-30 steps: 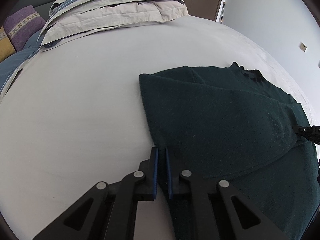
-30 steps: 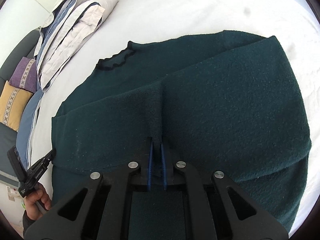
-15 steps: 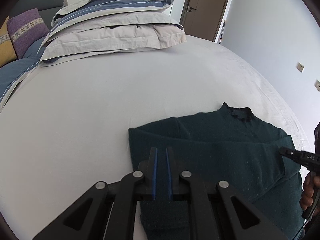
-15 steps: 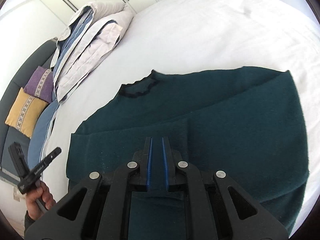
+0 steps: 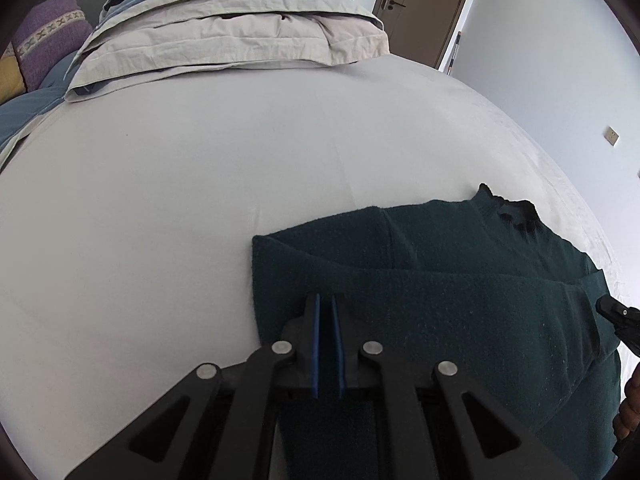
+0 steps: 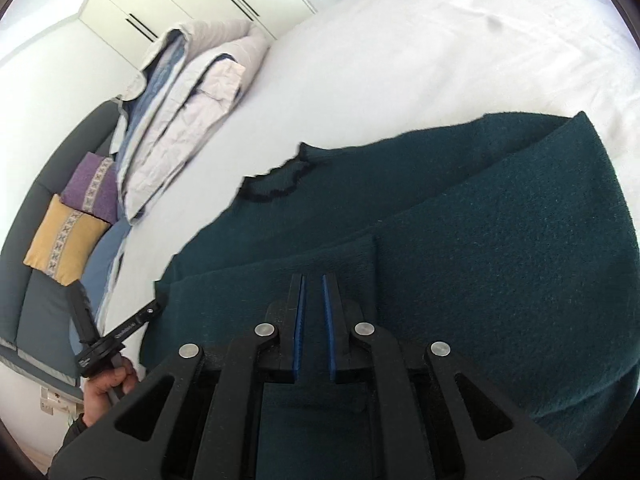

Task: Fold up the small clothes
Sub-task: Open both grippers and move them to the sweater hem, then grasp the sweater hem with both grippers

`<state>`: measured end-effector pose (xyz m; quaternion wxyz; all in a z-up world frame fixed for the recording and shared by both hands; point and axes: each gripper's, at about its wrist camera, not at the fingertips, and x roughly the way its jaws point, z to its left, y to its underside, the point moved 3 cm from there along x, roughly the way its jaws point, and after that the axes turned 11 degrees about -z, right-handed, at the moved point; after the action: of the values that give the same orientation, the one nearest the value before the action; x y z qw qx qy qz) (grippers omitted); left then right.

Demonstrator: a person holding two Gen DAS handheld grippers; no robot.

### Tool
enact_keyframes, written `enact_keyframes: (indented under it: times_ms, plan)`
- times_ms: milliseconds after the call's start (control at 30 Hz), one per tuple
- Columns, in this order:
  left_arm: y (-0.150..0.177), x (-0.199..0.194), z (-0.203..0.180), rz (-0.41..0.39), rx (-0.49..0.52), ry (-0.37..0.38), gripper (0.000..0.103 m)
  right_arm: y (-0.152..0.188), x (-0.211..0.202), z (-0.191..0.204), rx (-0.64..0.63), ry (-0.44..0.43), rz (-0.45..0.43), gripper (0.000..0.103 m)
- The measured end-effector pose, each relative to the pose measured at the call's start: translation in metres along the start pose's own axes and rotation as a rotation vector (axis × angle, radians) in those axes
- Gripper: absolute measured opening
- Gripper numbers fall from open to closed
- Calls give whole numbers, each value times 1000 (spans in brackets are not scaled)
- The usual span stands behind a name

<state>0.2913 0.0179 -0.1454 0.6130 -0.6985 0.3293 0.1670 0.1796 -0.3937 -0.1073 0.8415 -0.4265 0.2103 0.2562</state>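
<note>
A dark green sweater [image 5: 460, 300] [image 6: 500, 260] lies folded flat on the white bed sheet [image 5: 160, 200], its black-trimmed collar [image 5: 516, 216] [image 6: 276, 184] at the far side. A sleeve is laid across the body. My left gripper [image 5: 327, 300] hovers over the sweater's left edge, pads nearly together, with no cloth drawn up between them. In the right wrist view the left gripper [image 6: 154, 310] shows at the sweater's left side, held by a hand [image 6: 108, 384]. My right gripper [image 6: 312, 280] is shut above the folded sleeve, pinching nothing visible. Its tip [image 5: 600, 304] shows at the picture's right edge.
A stack of folded grey and blue bedding [image 5: 240, 32] [image 6: 188, 112] lies at the far end of the bed. A purple cushion [image 6: 94, 188] and a yellow cushion [image 6: 64, 240] rest on a grey sofa beside it. A brown door [image 5: 424, 8] stands behind.
Both grippers have drawn back and up from the sweater. The ridge of cloth the right one pinched now lies flat, and the left one no longer straddles the edge.
</note>
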Motion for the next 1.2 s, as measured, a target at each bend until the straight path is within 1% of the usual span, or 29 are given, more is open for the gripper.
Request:
enact_keyframes:
  times_ms: [33, 67, 100, 133, 167, 200, 233, 267, 300, 333, 367, 400, 433, 467, 500, 533, 567, 600, 633, 667, 767, 833, 933, 1000, 1067, 1133, 1167, 1200]
  plan:
    - [3, -3, -1, -7, 18, -5, 10, 6, 1, 3, -40, 11, 18, 8]
    - [6, -4, -2, -5, 42, -11, 10, 12, 6, 3, -87, 50, 51, 8]
    - [7, -4, -3, -3, 57, -12, 10, 19, 14, -3, -123, 106, 94, 8]
    - [7, -6, -1, 3, 56, -9, 10, 22, 15, -10, -115, 86, 96, 8]
    - [7, -9, 1, 11, 50, -10, 10, 20, 9, -15, -77, 59, 73, 7]
    - [7, -15, 4, 17, 48, -16, 10, 17, 1, -18, -46, 76, 61, 7]
    - [9, -22, 6, 18, 47, -18, 13, 14, -9, -18, -34, 103, 38, 8]
    - [12, -32, 8, 16, 51, -18, 17, 11, -20, -15, -44, 115, 12, 9]
    - [17, -42, 9, 16, 56, -26, 31, 11, -35, -10, -68, 123, -17, 9]
    - [22, -55, 11, 10, 51, -22, 42, 11, -50, -4, -96, 129, -47, 9]
    - [28, -71, 12, -4, 37, -3, 46, 13, -67, 2, -126, 131, -79, 11]
    - [35, -89, 13, -13, 22, 28, 53, 14, -85, 8, -151, 128, -112, 19]
    - [44, -106, 13, -13, 10, 57, 62, 18, -104, 15, -173, 125, -150, 30]
    - [53, -124, 13, -14, 1, 81, 66, 24, -124, 20, -188, 120, -190, 40]
    - [64, -143, 13, -18, -9, 103, 73, 29, -145, 24, -193, 114, -235, 61]
    - [75, -160, 13, -20, -15, 124, 79, 35, -165, 29, -192, 108, -286, 78]
    - [87, -175, 11, -12, -16, 145, 81, 44, -184, 34, -187, 102, -336, 83]
    - [101, -189, 12, 3, -19, 158, 81, 54, -202, 38, -186, 92, -371, 91]
    - [113, -201, 12, 17, -27, 165, 81, 63, -217, 42, -187, 77, -385, 93]
    - [127, -212, 13, 37, -40, 173, 81, 72, -228, 44, -184, 65, -380, 93]
    - [167, -235, 19, 113, -90, 171, 81, 98, -249, 44, -161, 47, -315, 93]
    - [190, -244, 19, 169, -112, 191, 81, 117, -262, 42, -140, 31, -278, 93]
    - [208, -257, 17, 191, -133, 215, 80, 140, -276, 34, -130, 29, -225, 93]
    - [215, -259, 17, 208, -177, 245, 79, 152, -282, 27, -129, 41, -203, 93]
    - [221, -257, 16, 239, -213, 265, 74, 160, -287, 18, -118, 65, -170, 93]
    - [227, -256, 13, 261, -218, 277, 62, 165, -296, 7, -107, 88, -154, 93]
    - [229, -256, 12, 266, -217, 274, 59, 166, -302, 2, -100, 100, -148, 92]
    - [230, -256, 13, 270, -221, 274, 54, 166, -308, -3, -95, 112, -144, 92]
